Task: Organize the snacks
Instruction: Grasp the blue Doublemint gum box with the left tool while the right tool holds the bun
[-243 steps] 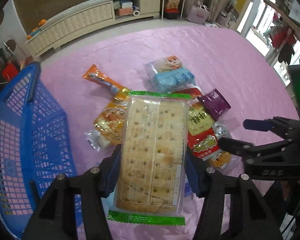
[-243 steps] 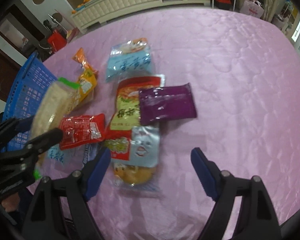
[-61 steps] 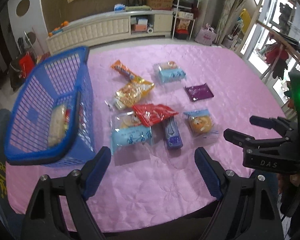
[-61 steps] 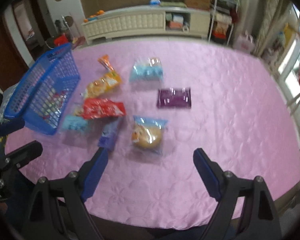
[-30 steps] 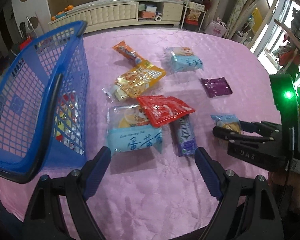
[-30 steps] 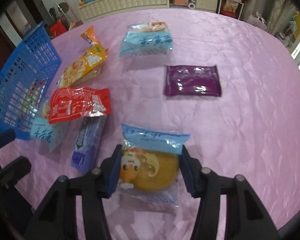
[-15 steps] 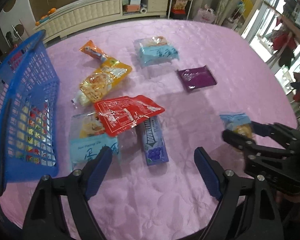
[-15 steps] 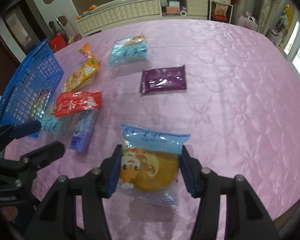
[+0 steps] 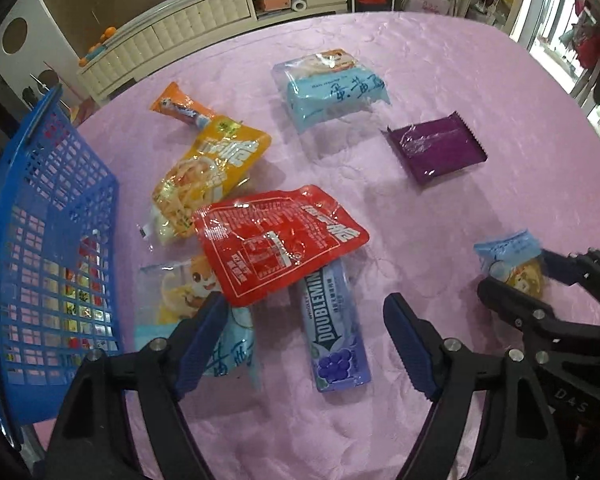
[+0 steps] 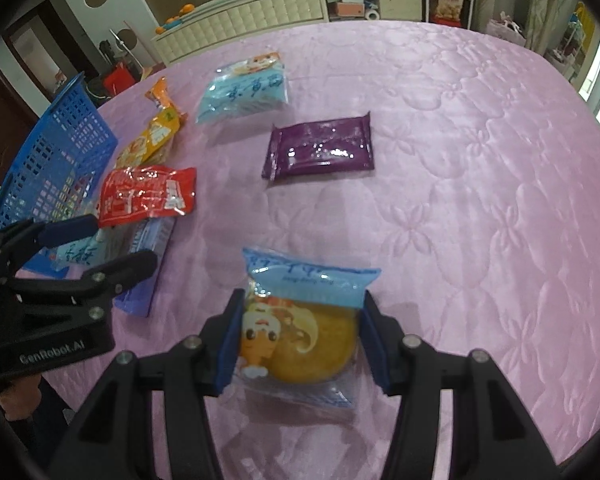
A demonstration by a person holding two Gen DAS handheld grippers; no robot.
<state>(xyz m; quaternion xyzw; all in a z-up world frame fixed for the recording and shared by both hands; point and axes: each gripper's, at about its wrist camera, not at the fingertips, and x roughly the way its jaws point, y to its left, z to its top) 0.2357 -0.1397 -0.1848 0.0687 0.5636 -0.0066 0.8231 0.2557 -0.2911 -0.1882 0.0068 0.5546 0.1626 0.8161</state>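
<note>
reads "doublemint" on the blue gum pack (image 9: 336, 330). right gripper (image 10: 300, 340) still pinching cake packet (image 10: 300, 336), now lifted off the desk (image 10: 460, 200); left gripper (image 9: 304, 344) spread, lower than before.

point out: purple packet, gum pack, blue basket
purple packet (image 10: 320, 152), right wrist view, middle of wrapper.
gum pack (image 9: 334, 328), left wrist view, on the printed lettering.
blue basket (image 9: 56, 248), left wrist view, mesh side wall.
</note>
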